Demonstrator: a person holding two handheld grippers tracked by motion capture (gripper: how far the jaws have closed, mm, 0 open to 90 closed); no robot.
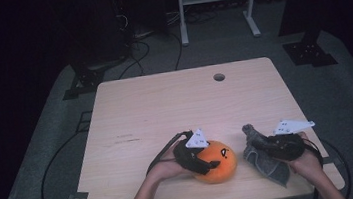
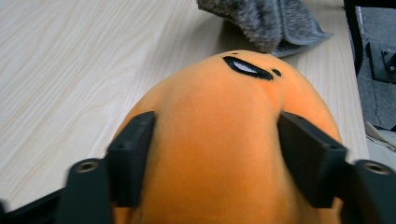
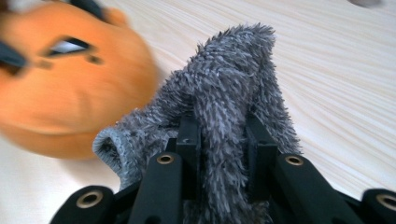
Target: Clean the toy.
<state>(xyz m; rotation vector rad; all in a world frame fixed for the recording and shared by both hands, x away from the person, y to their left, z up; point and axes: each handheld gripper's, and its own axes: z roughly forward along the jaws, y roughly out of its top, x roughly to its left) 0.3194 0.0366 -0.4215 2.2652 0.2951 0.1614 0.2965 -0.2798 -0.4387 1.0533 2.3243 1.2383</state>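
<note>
The work in hand looks like a 2-handed job on soft things: each hand-held gripper has 1 item clamped near the front edge of the desk (image 1: 130,110).

The left hand-held gripper (image 1: 207,162) has its jaws set part-way, pressed into the 2 flanks of the orange plush toy (image 1: 218,161), and the plush bulges between the pads in the left gripper view (image 2: 224,140). The toy sits on the desk at the front, slightly left of the middle, with its black-and-white eye mark turned away from the person.

The right hand-held gripper (image 1: 265,143) has its jaws drawn close together, pinching a fold of the fuzzy grey cloth (image 1: 267,162); in the right gripper view the pile stands up between the pads (image 3: 224,121). The cloth lies just right of the toy, near it, though I cannot tell whether they touch.

My judgement: both grasps are made, and the step is bringing cloth and toy together. The next move calls for lifting the pinched fold clear of the desk and carrying it toward the toy while the left grip keeps the toy steady.

Count: 1 orange plush toy, 1 grey cloth, 2 hand-held grippers, 1 desk.
</note>
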